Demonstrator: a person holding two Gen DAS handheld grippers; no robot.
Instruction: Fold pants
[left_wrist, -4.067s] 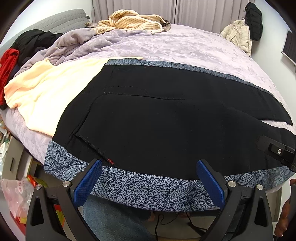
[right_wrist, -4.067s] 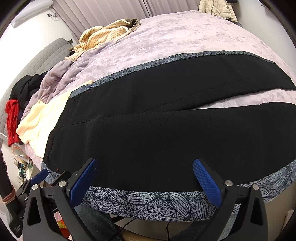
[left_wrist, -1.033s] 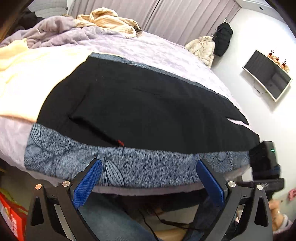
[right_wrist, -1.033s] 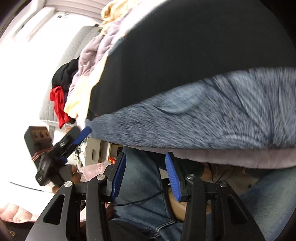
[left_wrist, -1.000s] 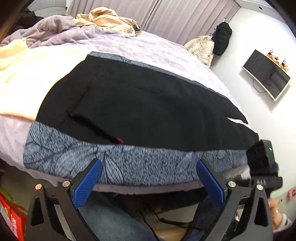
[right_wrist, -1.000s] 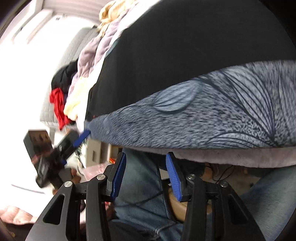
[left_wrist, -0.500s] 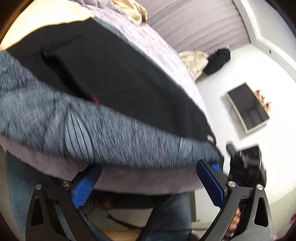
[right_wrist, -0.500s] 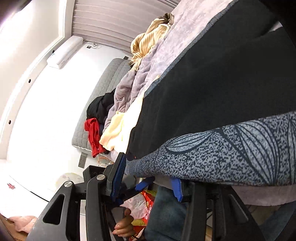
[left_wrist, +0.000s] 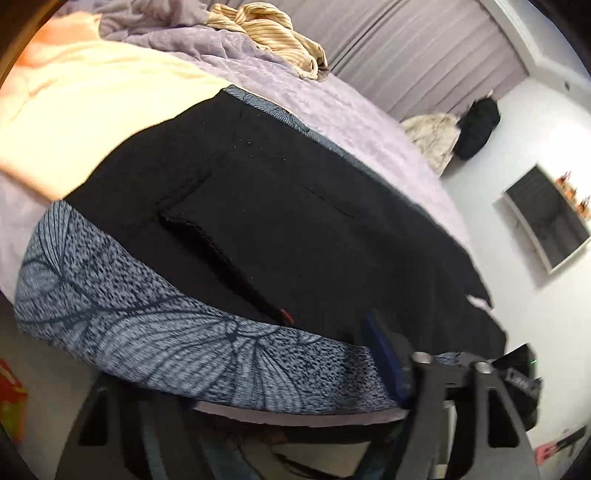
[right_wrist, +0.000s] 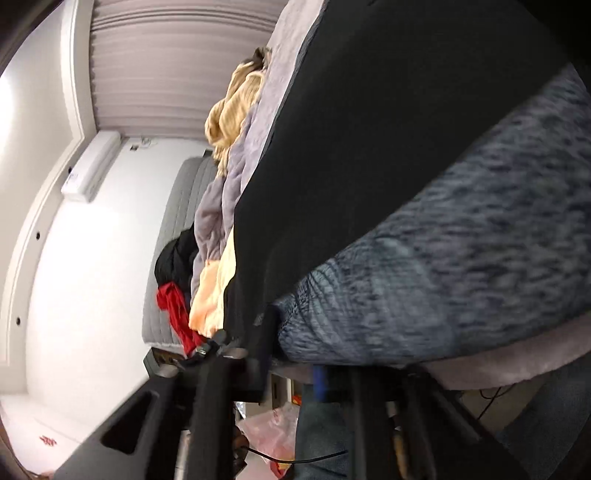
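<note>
While tilted, left gripper straddles patterned cloth edge.

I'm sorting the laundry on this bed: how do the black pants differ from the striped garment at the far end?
The black pants are plain black and spread flat, while the striped garment is tan with thin dark stripes and lies crumpled in a heap. The pants rest on a blue-grey leaf-print cloth near the bed's front edge; the striped garment sits on the lilac cover by the curtains. Both lie on the bed.
</note>
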